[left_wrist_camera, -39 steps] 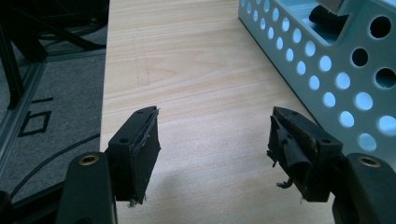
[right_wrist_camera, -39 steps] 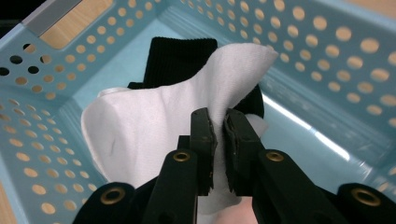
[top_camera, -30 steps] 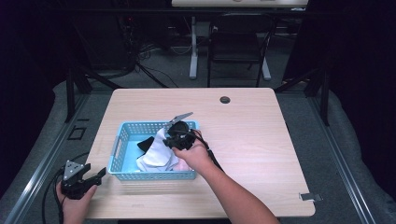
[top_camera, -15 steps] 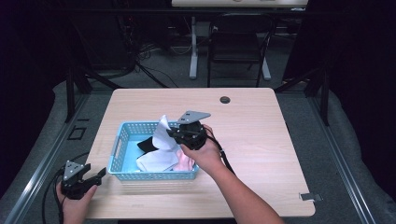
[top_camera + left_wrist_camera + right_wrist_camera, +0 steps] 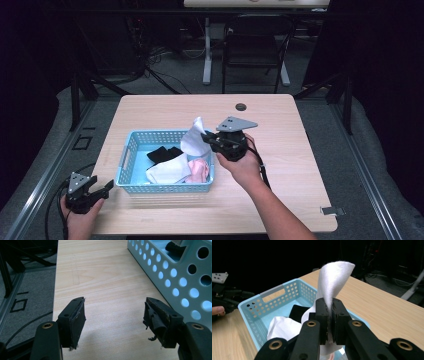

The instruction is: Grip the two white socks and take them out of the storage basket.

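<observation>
A light blue perforated basket (image 5: pixel 131 150) (image 5: pixel 254 305) (image 5: pixel 175 277) stands on the wooden table and holds a black cloth (image 5: pixel 162 154) (image 5: pixel 298 312), a white cloth (image 5: pixel 167 172) (image 5: pixel 283 328) and a pink cloth (image 5: pixel 199 169). My right gripper (image 5: pixel 206 139) (image 5: pixel 329 315) is shut on a white sock (image 5: pixel 194 136) (image 5: pixel 332 280), which it holds up over the basket's right end. At the table's near left corner my left gripper (image 5: pixel 102 189) (image 5: pixel 113 317) is open, with bare table between its fingers.
A small dark round disc (image 5: pixel 241 106) lies near the table's far edge. Chairs and a desk frame (image 5: pixel 252 45) stand behind the table on the dark floor. Bare wood (image 5: pixel 295 165) spreads right of the basket.
My right gripper has risen from inside the basket and drifted right, lifting the white sock with it. The left gripper has stayed in place.
</observation>
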Available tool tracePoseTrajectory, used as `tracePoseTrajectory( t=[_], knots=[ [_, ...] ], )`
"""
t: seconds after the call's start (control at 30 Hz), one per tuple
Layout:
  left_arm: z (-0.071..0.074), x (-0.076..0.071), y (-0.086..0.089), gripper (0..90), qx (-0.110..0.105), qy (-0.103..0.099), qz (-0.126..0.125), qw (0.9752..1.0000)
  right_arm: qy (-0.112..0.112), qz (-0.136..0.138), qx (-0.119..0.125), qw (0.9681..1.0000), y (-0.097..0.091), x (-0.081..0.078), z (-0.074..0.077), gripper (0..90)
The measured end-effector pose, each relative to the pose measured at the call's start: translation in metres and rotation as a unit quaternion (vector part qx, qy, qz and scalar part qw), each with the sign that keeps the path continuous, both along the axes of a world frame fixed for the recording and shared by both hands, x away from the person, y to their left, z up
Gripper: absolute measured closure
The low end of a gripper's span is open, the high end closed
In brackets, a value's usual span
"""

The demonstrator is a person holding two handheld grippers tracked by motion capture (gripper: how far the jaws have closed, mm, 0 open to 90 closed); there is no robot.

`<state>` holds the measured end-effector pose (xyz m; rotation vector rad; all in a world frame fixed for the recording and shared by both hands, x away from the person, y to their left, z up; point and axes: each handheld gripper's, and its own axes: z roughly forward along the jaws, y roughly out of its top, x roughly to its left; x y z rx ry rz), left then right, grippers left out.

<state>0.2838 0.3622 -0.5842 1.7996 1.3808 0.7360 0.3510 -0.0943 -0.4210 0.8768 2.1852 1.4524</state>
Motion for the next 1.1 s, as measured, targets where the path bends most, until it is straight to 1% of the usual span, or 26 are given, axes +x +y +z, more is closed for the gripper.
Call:
tracePoseTrajectory(
  t=[0.03,0.1,0.13,0.17,0.2,0.23,0.27,0.33,0.4,0.5,0.57,0.63,0.7,0.77,0.8,0.87,0.93,0.97,1.1],
  knots=[
    [0.0,0.0,0.0,33.2,0.001,0.0,0.0,1.0,0.0,-0.005,0.006,1.0,-0.006,-0.001,0.001,85.1],
    [0.0,0.0,0.0,33.2,0.0,0.0,0.0,1.0,0.001,-0.016,0.01,0.9998,-0.018,-0.005,0.005,85.1],
    [0.0,0.0,0.0,33.2,0.0,0.0,0.0,1.0,-0.001,-0.029,0.015,0.9995,-0.03,-0.008,0.007,85.1],
    [0.0,0.0,0.0,33.2,-0.002,-0.002,0.0,1.0,-0.001,-0.029,0.015,0.9995,-0.03,-0.008,0.007,85.1],
    [0.0,0.0,0.0,33.2,0.0,-0.001,0.0,1.0,0.001,-0.039,0.018,0.9991,-0.044,-0.012,0.009,85.1],
    [0.0,0.0,0.0,33.2,0.0,-0.002,-0.001,1.0,0.001,-0.039,0.018,0.9991,-0.044,-0.012,0.009,85.1],
    [0.0,0.0,0.0,33.2,-0.001,-0.001,-0.001,1.0,0.003,-0.044,0.02,0.9988,-0.05,-0.014,0.01,85.1],
    [0.0,0.0,0.0,33.2,-0.001,-0.001,-0.002,1.0,0.0,-0.058,0.023,0.998,-0.064,-0.019,0.011,85.1],
    [0.0,0.0,-0.001,33.2,-0.003,-0.002,0.0,1.0,-0.001,-0.066,0.029,0.9974,-0.074,-0.023,0.011,85.1],
    [0.0,0.0,-0.001,33.2,0.0,-0.001,-0.002,1.0,-0.003,-0.085,0.031,0.9959,-0.088,-0.028,0.011,85.1],
    [0.0,0.0,-0.001,33.2,0.001,-0.001,-0.001,1.0,-0.004,-0.094,0.025,0.9953,-0.097,-0.031,0.01,85.1],
    [0.0,0.0,-0.001,33.2,-0.002,-0.002,-0.001,1.0,-0.004,-0.101,0.029,0.9945,-0.103,-0.034,0.009,85.1],
    [0.0,0.0,-0.001,33.2,-0.002,-0.002,0.0,1.0,-0.006,-0.108,0.023,0.9939,-0.108,-0.036,0.006,85.1],
    [0.0,0.0,-0.001,33.2,-0.001,-0.001,0.0,1.0,-0.005,-0.113,0.016,0.9935,-0.111,-0.04,0.003,85.1],
    [0.0,0.0,-0.001,33.2,0.0,-0.001,-0.001,1.0,-0.003,-0.114,0.016,0.9933,-0.112,-0.041,0.001,85.1],
    [0.0,0.0,-0.001,33.2,-0.002,-0.002,-0.001,1.0,-0.002,-0.119,0.008,0.9928,-0.114,-0.044,-0.006,85.0],
    [0.0,0.0,-0.001,33.2,-0.002,-0.002,-0.001,1.0,0.0,-0.121,0.006,0.9926,-0.115,-0.046,-0.009,85.0],
    [0.0,0.0,-0.001,33.2,0.0,-0.001,-0.001,1.0,0.0,-0.122,0.009,0.9924,-0.115,-0.046,-0.012,85.0],
    [0.0,0.0,-0.001,33.2,0.0,-0.001,-0.001,1.0,0.007,-0.135,0.002,0.9909,-0.119,-0.047,-0.027,85.0]
  ],
)
